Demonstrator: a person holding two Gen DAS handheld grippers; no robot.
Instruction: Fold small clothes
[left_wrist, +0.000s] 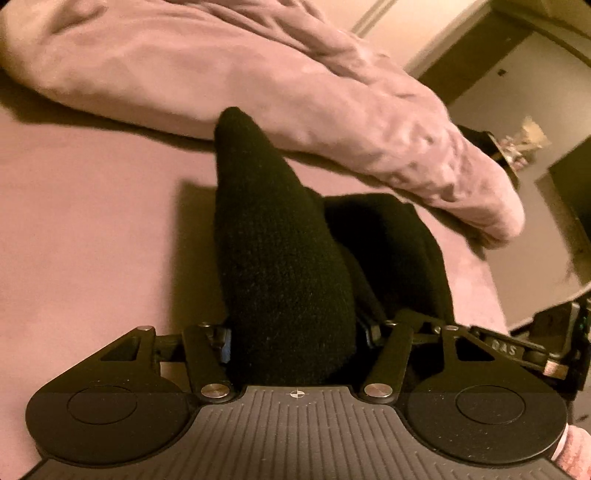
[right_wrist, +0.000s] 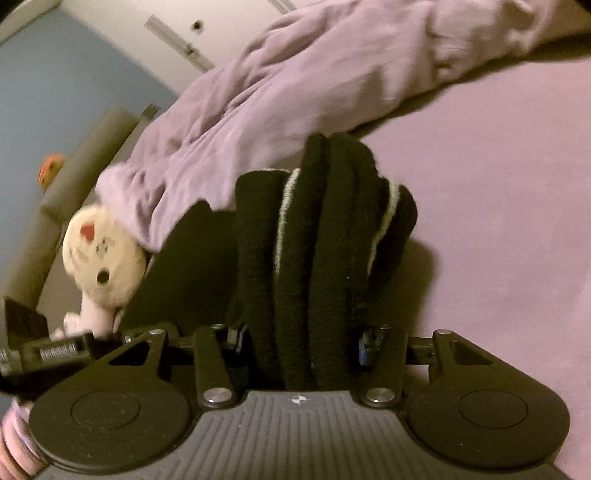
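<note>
A black knit sock (left_wrist: 280, 258) fills the middle of the left wrist view, its toe pointing away over the pink bed sheet (left_wrist: 92, 221). My left gripper (left_wrist: 295, 339) is shut on its near end; the fingertips are hidden by the fabric. In the right wrist view the black socks (right_wrist: 325, 251), bunched in folds with thin white stripes, stand between the jaws. My right gripper (right_wrist: 303, 343) is shut on them. The right gripper's body shows at the left wrist view's right edge (left_wrist: 546, 350).
A crumpled pink blanket (left_wrist: 258, 74) lies across the bed behind the socks, also in the right wrist view (right_wrist: 295, 81). A cream plush toy (right_wrist: 103, 254) lies at the bed's left edge. The bed edge and floor (left_wrist: 546, 221) are to the right.
</note>
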